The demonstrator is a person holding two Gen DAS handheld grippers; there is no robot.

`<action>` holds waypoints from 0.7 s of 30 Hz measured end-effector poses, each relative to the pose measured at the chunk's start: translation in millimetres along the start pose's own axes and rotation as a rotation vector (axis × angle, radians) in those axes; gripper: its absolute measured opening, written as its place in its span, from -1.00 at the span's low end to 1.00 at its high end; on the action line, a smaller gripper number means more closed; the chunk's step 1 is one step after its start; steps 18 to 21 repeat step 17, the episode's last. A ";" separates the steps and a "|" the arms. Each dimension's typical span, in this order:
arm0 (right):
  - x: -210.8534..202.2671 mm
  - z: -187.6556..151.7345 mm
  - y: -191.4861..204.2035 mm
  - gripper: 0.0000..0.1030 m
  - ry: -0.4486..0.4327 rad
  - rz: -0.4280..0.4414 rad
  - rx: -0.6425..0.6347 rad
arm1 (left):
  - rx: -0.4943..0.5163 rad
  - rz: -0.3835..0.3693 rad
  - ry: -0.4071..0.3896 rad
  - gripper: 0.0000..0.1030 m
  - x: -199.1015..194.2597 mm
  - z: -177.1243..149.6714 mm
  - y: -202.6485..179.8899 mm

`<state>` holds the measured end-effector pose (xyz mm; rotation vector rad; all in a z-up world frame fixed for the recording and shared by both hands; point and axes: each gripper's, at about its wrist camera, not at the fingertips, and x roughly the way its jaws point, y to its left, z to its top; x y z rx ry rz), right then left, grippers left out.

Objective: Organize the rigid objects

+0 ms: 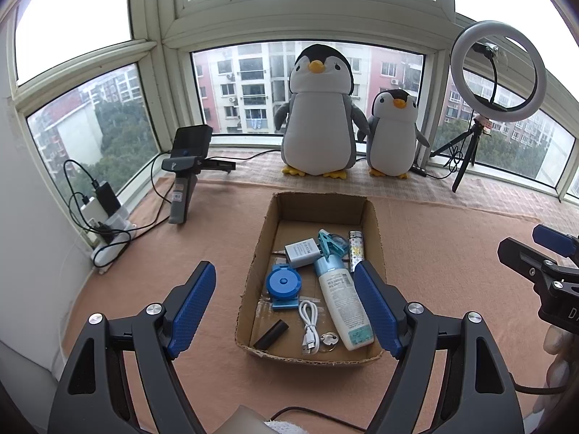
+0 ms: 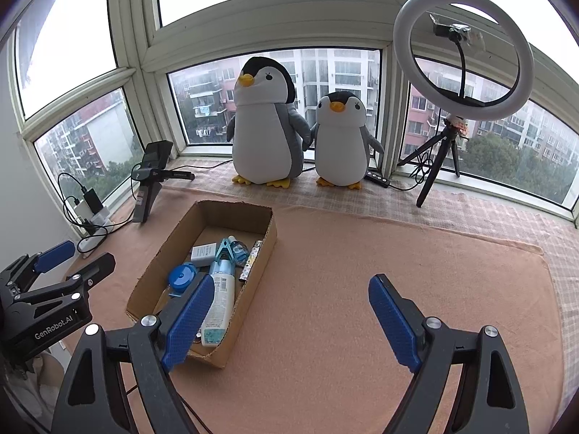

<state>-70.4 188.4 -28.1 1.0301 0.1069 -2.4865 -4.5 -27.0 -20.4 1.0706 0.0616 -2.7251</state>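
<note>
A cardboard box [image 1: 253, 271] lies open on the pink cloth. Inside it are a white bottle with a blue cap [image 1: 342, 303], a blue round case [image 1: 283, 284], a white charger [image 1: 301, 252], a teal clip [image 1: 331, 244], a patterned lighter [image 1: 355, 249], a coiled white cable [image 1: 310, 325] and a black cylinder [image 1: 270, 334]. My left gripper [image 1: 284, 275] hovers open over the box's near end, holding nothing. My right gripper [image 2: 292, 282] stands open and bare over the cloth, just right of the box [image 2: 269, 231]. Each gripper shows at the edge of the other's view.
Two plush penguins [image 1: 318, 115] stand on the sill behind the box. A ring light on a tripod [image 2: 463, 54] is at the back right. At the left, a black device on a stand [image 1: 184, 181] and a power strip with chargers and cables [image 1: 108, 238] sit by the window.
</note>
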 end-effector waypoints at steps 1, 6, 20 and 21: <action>0.1 0.1 -0.1 0.64 0.000 0.000 0.000 | -0.001 0.000 0.000 0.54 0.0 0.1 0.3; 0.8 -0.2 0.1 0.64 0.001 0.001 0.000 | -0.001 0.000 0.001 0.54 0.4 0.4 -0.1; 1.7 -0.5 -0.1 0.64 0.004 0.001 0.000 | -0.003 0.002 0.001 0.54 0.7 0.5 0.2; 1.7 -0.5 -0.1 0.64 0.004 0.001 0.000 | -0.003 0.002 0.001 0.54 0.7 0.5 0.2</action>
